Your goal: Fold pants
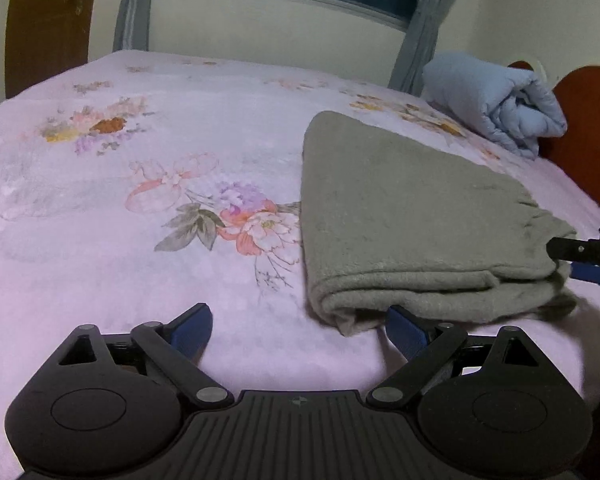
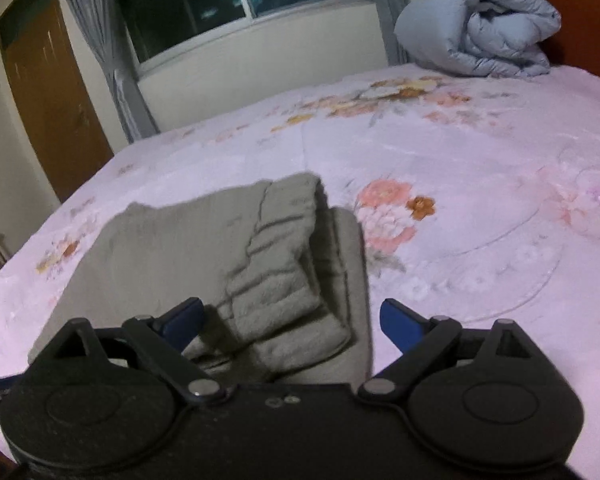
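The grey pants (image 1: 412, 220) lie folded into a thick stack on the pink floral bedspread (image 1: 140, 184). My left gripper (image 1: 300, 326) is open just in front of the stack's near left corner, its right finger touching the fold edge. In the right wrist view the pants (image 2: 228, 256) show their gathered waistband on top. My right gripper (image 2: 292, 320) is open just above the waistband end, holding nothing. It also shows at the right edge of the left wrist view (image 1: 572, 260), next to the waistband.
A rolled light blue quilt (image 1: 496, 100) lies at the bed's far right by a red-brown headboard (image 1: 580, 128). A window with grey curtains (image 1: 424, 36) is behind the bed. A brown door (image 2: 48, 100) stands at the left.
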Available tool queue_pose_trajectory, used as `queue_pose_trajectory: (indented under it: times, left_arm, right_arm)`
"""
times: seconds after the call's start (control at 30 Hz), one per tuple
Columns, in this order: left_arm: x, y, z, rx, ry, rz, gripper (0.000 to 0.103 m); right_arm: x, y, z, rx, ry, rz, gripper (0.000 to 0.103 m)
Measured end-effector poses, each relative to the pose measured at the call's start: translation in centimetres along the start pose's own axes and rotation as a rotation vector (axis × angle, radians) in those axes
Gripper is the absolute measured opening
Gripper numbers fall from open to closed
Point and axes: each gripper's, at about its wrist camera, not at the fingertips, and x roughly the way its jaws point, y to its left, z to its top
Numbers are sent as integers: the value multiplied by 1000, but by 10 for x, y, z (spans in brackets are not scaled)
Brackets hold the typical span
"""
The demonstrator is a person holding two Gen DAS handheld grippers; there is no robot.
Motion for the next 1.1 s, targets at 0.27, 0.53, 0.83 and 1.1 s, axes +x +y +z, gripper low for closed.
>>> queue_pose_trajectory:
  times: [0.27,0.53,0.83,1.1]
  left_arm:
    - [0,8,4,0,2,52,93]
    - [2,18,4,-13,17,144,93]
    - [-39,84,15,-344,-68,197,86]
    - [-13,20,15,-262,-13,18,86]
  right_arm:
    - [9,-2,-2,9,6,-2,91]
    - [22,1,-5,-25,50,-41,91]
    - [-2,-3,1,20,-56,-33,91]
    - [-27,27,11,-107,-188,39,91]
